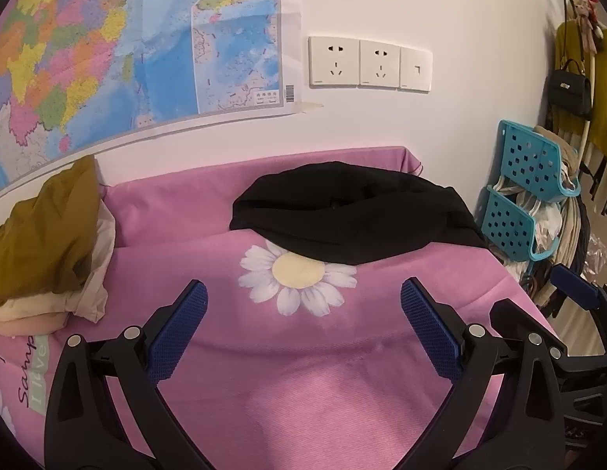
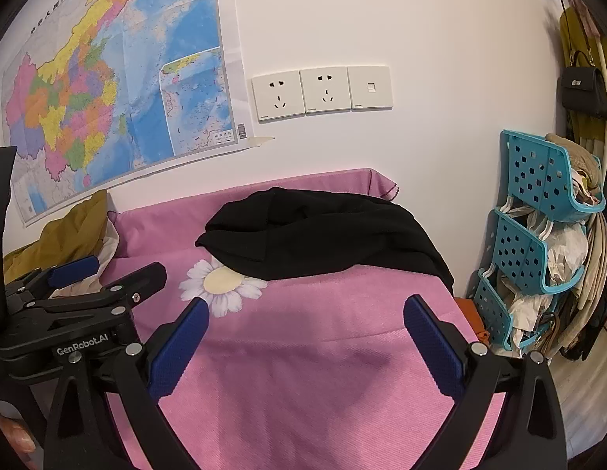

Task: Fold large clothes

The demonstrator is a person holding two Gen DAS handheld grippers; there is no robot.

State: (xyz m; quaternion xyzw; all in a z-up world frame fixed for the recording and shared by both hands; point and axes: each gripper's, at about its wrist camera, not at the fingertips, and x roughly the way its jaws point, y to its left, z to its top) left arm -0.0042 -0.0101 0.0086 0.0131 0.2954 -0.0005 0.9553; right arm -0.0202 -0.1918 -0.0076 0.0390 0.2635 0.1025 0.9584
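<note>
A black garment [image 1: 354, 211] lies bunched in a heap at the far right of the pink daisy-print sheet [image 1: 303, 372]; it also shows in the right wrist view [image 2: 323, 235]. My left gripper [image 1: 303, 293] is open and empty, held above the sheet short of the garment. My right gripper [image 2: 305, 311] is open and empty too, beside the left one and equally short of the garment. The left gripper's body shows at the left of the right wrist view [image 2: 68, 313].
A mustard and cream pile of clothes [image 1: 49, 243] sits at the left against the wall. A blue perforated rack [image 2: 538, 235] stuffed with bags stands off the table's right edge. A map [image 1: 107, 58] and wall sockets [image 1: 370, 63] are behind.
</note>
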